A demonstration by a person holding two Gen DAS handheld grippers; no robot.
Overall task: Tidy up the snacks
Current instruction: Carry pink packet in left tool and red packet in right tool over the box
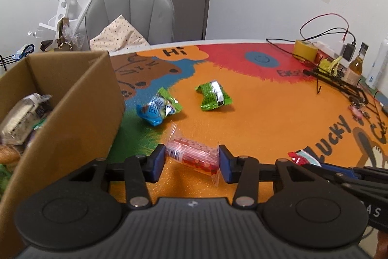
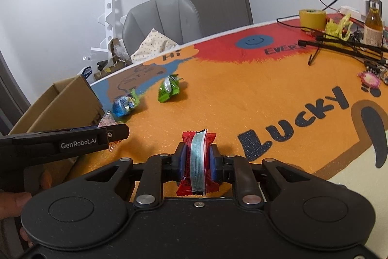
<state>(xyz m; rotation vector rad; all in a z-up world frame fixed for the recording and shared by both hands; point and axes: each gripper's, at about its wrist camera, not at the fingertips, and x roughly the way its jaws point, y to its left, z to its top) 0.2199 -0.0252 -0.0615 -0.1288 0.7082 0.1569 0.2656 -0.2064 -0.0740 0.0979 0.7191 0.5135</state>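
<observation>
A: Left gripper [image 1: 192, 163] status? We see its blue pads [image 1: 158, 163] on either end of the clear pink-and-red candy wrapper [image 1: 192, 157], near edge of the orange printed tablecloth [image 1: 266, 118].

B: Pads touch both ends of that wrapper. Jaws about a third open, candy spans the gap. Wrapper tail hangs down at the right pad.

A: Right gripper [image 2: 196, 162]?

B: Nearly closed. We have the red foil snack bar with a pale blue centre strip [image 2: 196, 162] clamped upright between its pads, lifted off the cloth.

A: Box?

B: Brown cardboard box [image 1: 72, 118] at the left, open top, just left of the left gripper. We see wrapped items inside, can't tell what they are.

A: Loose snacks left on the table?

B: Two. Blue crinkled packet with green ends [image 1: 157, 111] just right of the box wall, and a green packet with a silver panel [image 1: 213, 96] further right. Both farther out than the candy, apart from each other.

A: Anything else?

B: Yellow tape roll [image 2: 312, 18], amber glass bottle [image 2: 373, 23] and black cables [image 2: 339, 43] at the far right. Grey chair [image 1: 131, 13] behind the table. A hand [image 2: 14, 200] shows at the near left edge in the right wrist view.
</observation>
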